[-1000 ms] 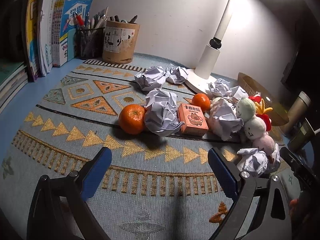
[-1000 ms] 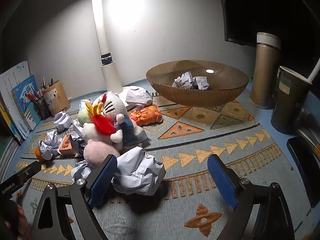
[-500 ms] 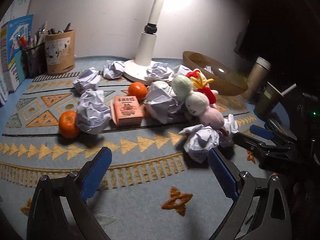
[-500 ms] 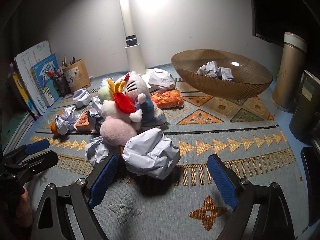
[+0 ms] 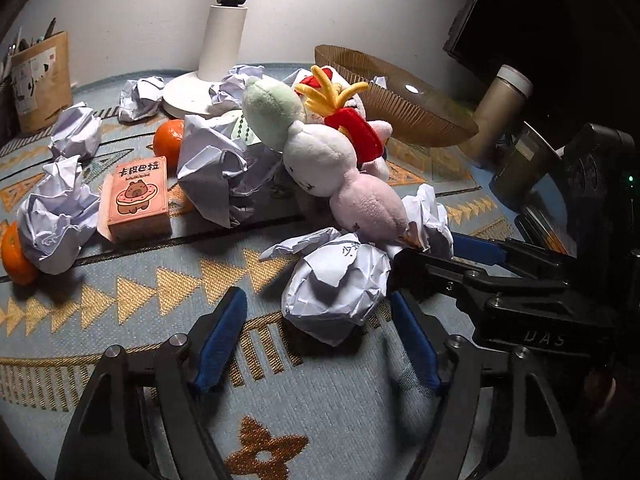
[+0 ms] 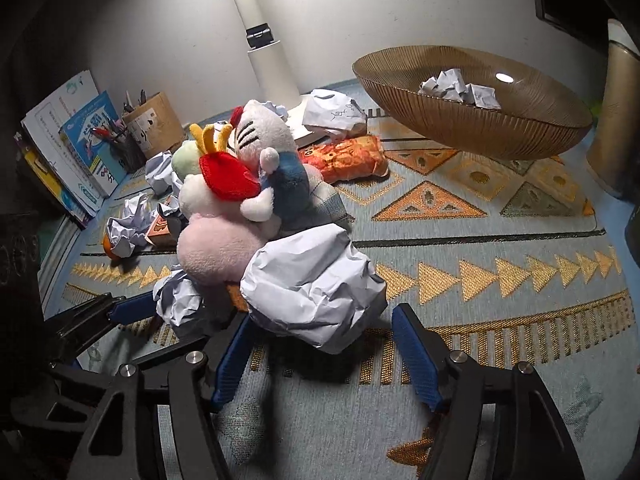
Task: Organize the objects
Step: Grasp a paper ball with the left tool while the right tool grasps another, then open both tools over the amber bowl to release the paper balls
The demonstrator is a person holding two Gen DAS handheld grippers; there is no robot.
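1. The left tongs (image 5: pixel 316 340) point down at the patterned mat (image 5: pixel 120 292) on the bench. Their jaws are closing, with a crumpled paper ball (image 5: pixel 336 284) lying between the blue pads (image 5: pixel 218 344). A gap shows on each side, so the pads are not yet pressing on it.
2. The right tongs (image 6: pixel 320 356) are likewise closing around a larger paper wad (image 6: pixel 312 284). The left pad looks very close to the paper, and I cannot tell for sure whether it touches; the right pad stands clear of it.
3. In the left wrist view the right tongs reach in from the right edge, their tips just beside the small ball and a second crumple (image 5: pixel 430 216).
4. Behind both wads lies a heap of plush toys: a pink, white and green one (image 5: pixel 320 152) and a white cat-like one (image 6: pixel 260 128) with a red bow.
5. To the left of the heap sit an orange card box (image 5: pixel 136 196) with a cartoon animal on it, a mandarin (image 5: pixel 170 140) behind it, and another mandarin (image 5: pixel 14 256) at the picture's edge, half under a paper ball (image 5: pixel 56 216).
6. A brown ribbed bowl (image 6: pixel 500 128) stands to the right on the mat, with crumpled papers (image 6: pixel 460 88) already inside.
7. A white lamp base (image 5: pixel 192 92) stands at the back, with more paper scraps around it.
8. A cardboard pen holder (image 6: pixel 154 120) and upright books (image 6: pixel 80 140) stand at the far left by the wall.
9. An orange snack packet (image 6: pixel 344 158) lies between the plush heap and the bowl.
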